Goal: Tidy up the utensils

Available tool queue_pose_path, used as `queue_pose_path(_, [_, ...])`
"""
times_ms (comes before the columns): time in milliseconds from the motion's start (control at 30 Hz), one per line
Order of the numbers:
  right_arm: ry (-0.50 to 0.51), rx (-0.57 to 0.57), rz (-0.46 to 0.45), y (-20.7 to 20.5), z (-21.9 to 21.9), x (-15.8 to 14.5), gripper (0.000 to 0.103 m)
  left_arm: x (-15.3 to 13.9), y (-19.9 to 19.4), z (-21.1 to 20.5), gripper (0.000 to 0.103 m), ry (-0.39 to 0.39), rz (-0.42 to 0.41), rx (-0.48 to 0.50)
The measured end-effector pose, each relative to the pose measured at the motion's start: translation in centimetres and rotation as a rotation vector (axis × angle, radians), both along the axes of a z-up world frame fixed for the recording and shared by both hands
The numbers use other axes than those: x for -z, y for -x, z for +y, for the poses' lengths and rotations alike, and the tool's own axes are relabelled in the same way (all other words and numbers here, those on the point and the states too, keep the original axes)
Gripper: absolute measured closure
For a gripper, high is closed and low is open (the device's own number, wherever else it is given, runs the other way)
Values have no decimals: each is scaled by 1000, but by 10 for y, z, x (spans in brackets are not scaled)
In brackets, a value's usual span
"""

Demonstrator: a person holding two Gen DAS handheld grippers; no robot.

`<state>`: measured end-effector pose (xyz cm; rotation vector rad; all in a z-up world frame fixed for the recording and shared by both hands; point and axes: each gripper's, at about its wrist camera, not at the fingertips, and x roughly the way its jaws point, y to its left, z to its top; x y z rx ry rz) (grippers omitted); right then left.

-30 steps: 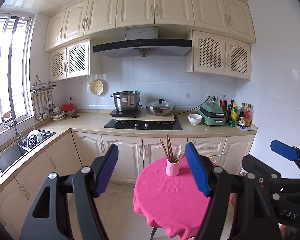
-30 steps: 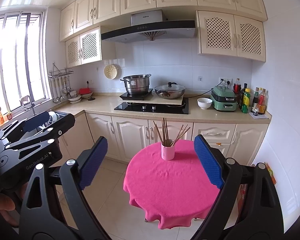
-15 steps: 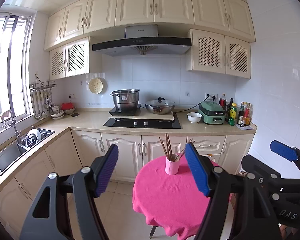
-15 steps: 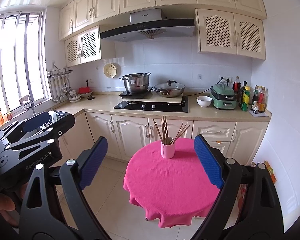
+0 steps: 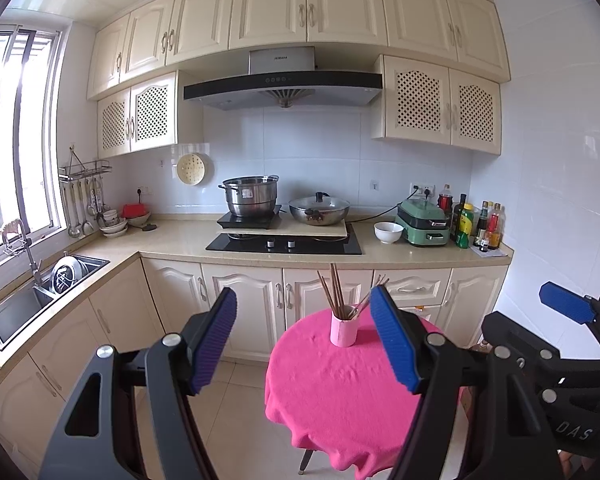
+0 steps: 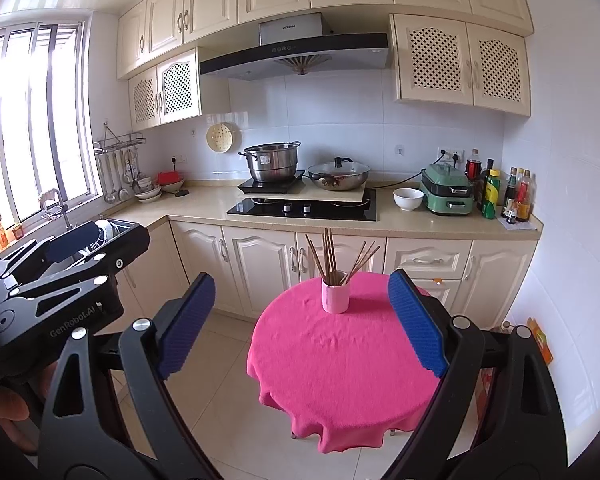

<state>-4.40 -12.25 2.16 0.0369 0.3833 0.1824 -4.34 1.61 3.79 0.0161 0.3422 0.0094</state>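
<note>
Right wrist view: right tool (image 6: 300, 320) and left tool (image 5: 304, 340) both released, empty. Chopsticks (image 6: 332, 256) splay in pink cup (image 6: 335, 298), frame centre, on tabletop (image 6: 340, 360). Risk: light cup tips if a chopstick gets pulled sideways.

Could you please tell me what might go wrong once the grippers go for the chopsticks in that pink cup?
The pink cup looks light and stands free on the loose pink tablecloth; pulling one of the chopsticks sideways could tip it.
The chopsticks splay apart, so wide-open fingers may catch several or knock neighbours.
The right gripper and left gripper sit close together and could collide at the cup.
</note>
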Motion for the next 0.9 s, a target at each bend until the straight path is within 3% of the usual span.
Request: queue_pose_path(900, [-1,5,16,-5,0,5,16,1,-4,0,34,-5,5,5])
